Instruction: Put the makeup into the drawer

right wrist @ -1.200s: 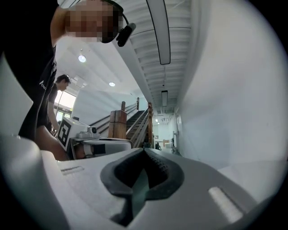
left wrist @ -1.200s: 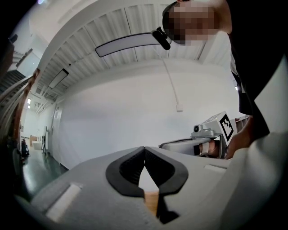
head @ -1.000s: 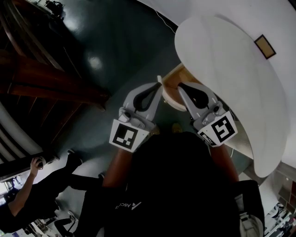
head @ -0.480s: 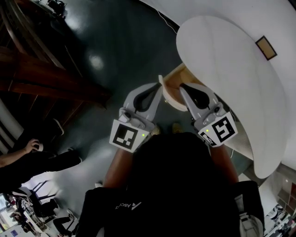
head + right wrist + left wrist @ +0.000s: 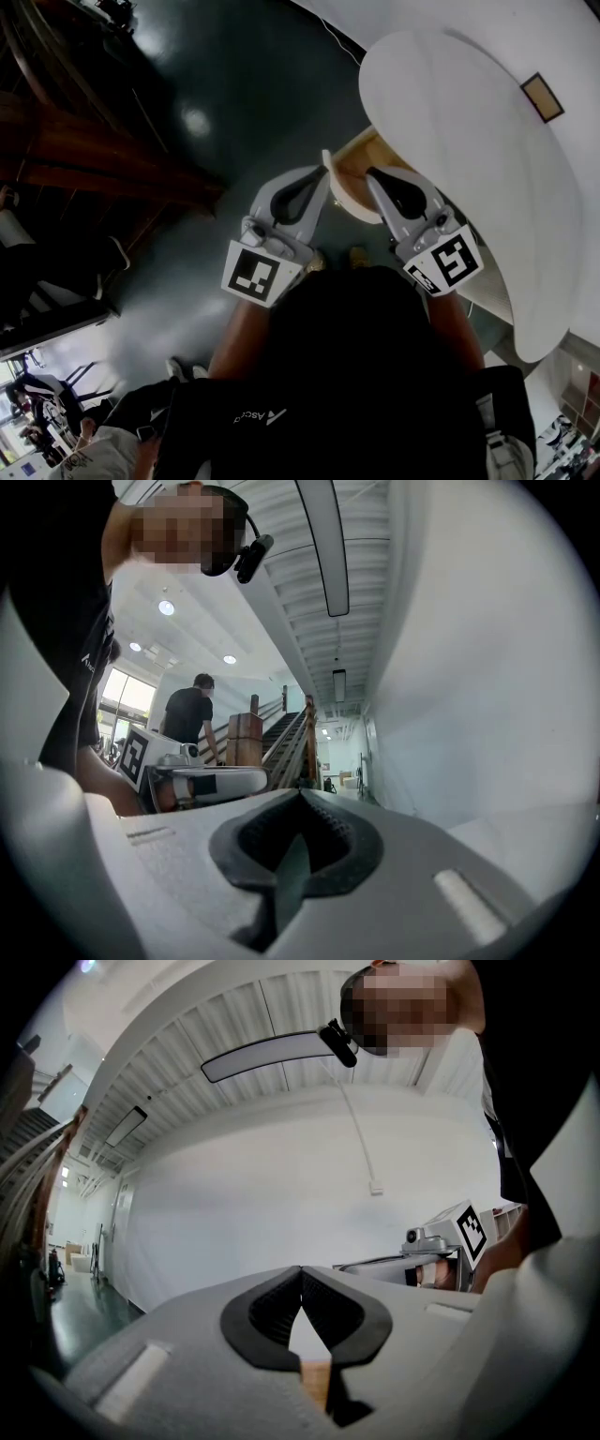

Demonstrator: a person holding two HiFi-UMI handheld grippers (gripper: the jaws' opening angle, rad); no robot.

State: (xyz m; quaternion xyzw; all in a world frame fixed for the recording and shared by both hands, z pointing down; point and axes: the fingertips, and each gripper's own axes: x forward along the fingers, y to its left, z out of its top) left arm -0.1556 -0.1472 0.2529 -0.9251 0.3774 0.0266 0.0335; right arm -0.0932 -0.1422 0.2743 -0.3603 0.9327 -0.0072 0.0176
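While jaws press together empty, left gripper, right gripper; tips beside wooden drawer

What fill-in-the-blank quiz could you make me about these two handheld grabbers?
The left gripper and the right gripper both have their jaws ____.
Between each pair of jaws there is ____.
The oval tabletop beside the right gripper is coloured ____.
Missing words: shut; nothing; white.

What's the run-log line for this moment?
left hand-held gripper: shut, empty | right hand-held gripper: shut, empty | makeup: not in view
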